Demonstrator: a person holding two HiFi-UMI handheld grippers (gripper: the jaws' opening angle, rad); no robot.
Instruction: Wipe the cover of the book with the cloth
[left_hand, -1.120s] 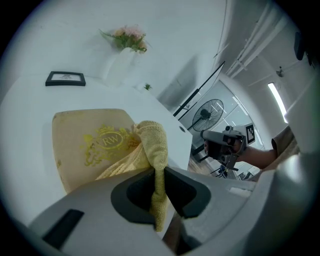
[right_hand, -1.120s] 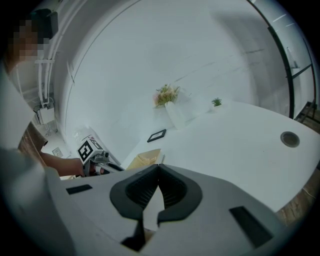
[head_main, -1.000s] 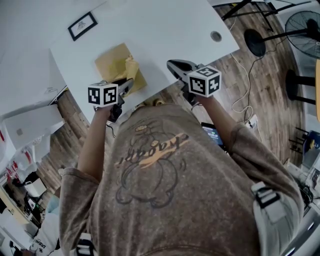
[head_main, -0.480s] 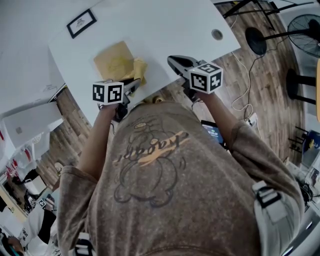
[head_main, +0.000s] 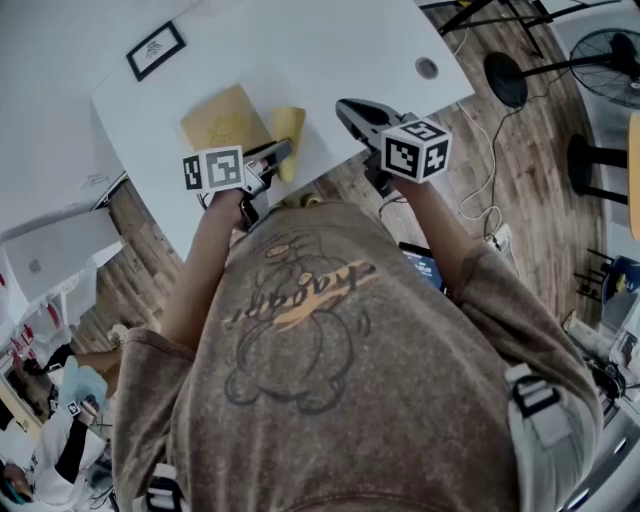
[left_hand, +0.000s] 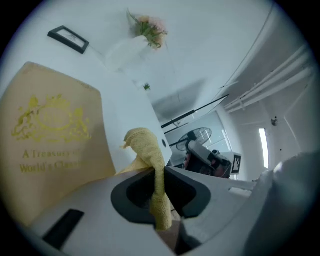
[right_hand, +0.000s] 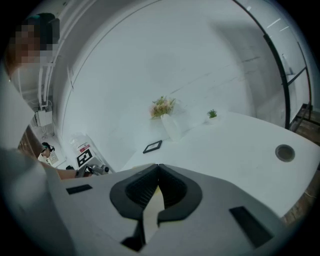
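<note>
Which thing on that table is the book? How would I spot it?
Look at the big white table, near its edge closest to the person. The book lies flat there, just left of the yellow cloth held by the left gripper. It alone is tan with a gold crest and lettering.

Table top and room beyond the claws

A framed picture (head_main: 155, 51) sits on the white table (head_main: 330, 60) well ahead of the left claw (head_main: 283, 152). A flower vase (right_hand: 165, 112) and small plant (right_hand: 212, 114) stand ahead of the right claw (head_main: 345, 105). A cable hole (head_main: 427, 68) lies to its right, and a fan (head_main: 608, 50) stands farther right.
</note>
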